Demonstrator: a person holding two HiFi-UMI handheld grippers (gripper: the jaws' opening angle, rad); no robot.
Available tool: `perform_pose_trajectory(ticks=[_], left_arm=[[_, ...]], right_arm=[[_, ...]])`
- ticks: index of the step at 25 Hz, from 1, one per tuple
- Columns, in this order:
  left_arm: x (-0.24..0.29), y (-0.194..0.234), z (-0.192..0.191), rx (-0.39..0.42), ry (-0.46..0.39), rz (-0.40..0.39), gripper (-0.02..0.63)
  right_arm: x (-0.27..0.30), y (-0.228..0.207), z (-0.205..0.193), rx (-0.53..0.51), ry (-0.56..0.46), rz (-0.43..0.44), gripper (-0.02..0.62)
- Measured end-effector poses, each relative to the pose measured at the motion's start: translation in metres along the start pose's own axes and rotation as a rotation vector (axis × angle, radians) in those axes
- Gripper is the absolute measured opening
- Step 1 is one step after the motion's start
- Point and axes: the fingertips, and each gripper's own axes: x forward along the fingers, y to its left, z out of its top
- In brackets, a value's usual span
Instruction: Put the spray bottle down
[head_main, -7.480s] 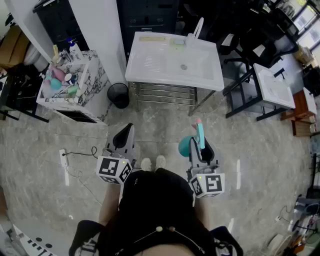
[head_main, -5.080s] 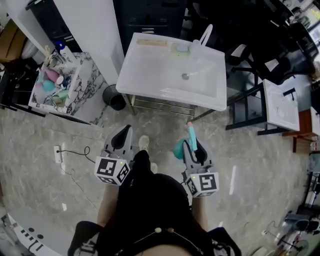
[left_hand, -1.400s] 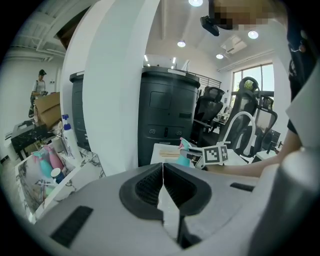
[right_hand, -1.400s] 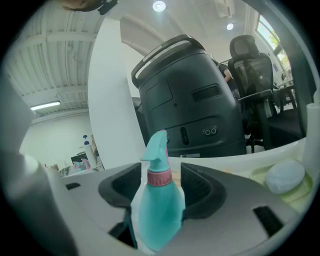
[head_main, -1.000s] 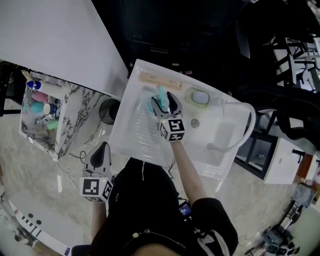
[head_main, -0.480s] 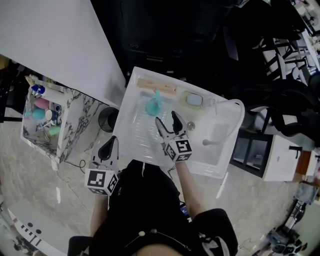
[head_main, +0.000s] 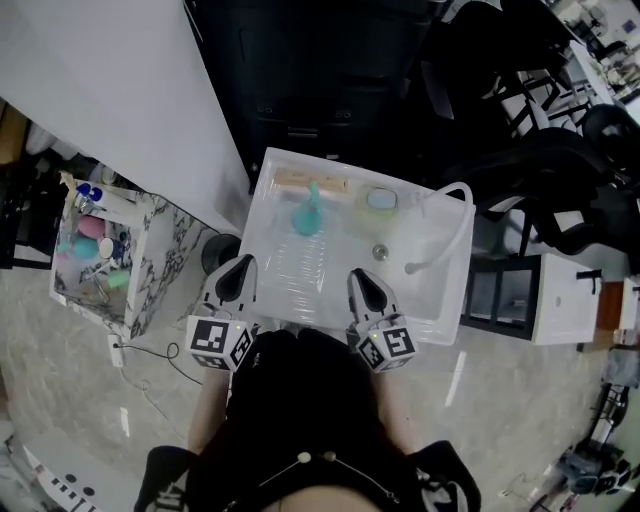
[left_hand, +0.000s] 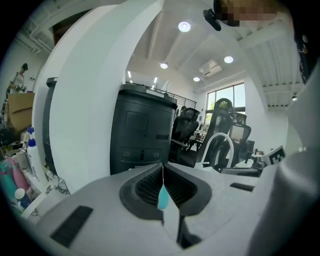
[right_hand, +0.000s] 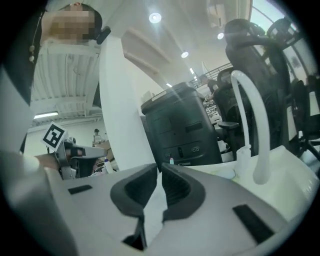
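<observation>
At the left, a marbled stand (head_main: 160, 250) full of small bottles is seen beside a white wall (head_main: 100, 80). Next, the left gripper (head_main: 238, 268) is held low at the front of the sink (head_main: 430, 290). Its jaws are pressed together and nothing is held in them. It is likely kept back because it is not needed for this job. The spray bottle (head_main: 304, 214) is found on the ribbed part of the sink, near the back, just in front of a wooden bar (head_main: 312, 182). It seems to be standing up and is touched by nothing, so the job looks done. The right gripper (head_main: 360, 277) is held near the sink's front edge, well apart from the bottle. Its jaws have just been closing and are almost together, with nothing between them. Farther right, a bent white tap (head_main: 440, 235) is seen over the basin. The sink is white and hard, so the bottle should stay put. A grey stone floor (head_main: 80, 380) and dark chairs (head_main: 540, 190) are seen around it.
</observation>
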Motion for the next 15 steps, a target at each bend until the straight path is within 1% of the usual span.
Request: perform_pose_trajectory(ticks=[2, 7, 11, 15], left_arm=[[0.0, -0.001, 0.001, 0.001, -0.008, -0.009, 0.008], [0.002, -0.005, 0.003, -0.008, -0.024, -0.031, 0.008], [0.003, -0.008, 0.007, 0.002, -0.035, -0.049, 0.008], [0.001, -0.008, 0.007, 0.0, -0.037, -0.052, 0.008]], right_arm=[[-0.012, -0.001, 0.005, -0.001, -0.016, -0.038, 0.008], [-0.03, -0.002, 0.015, -0.012, -0.047, -0.081, 0.005], [-0.037, -0.001, 0.023, -0.07, -0.046, -0.115, 0.003], [-0.037, 0.007, 0.026, -0.131, -0.028, -0.106, 0.003]])
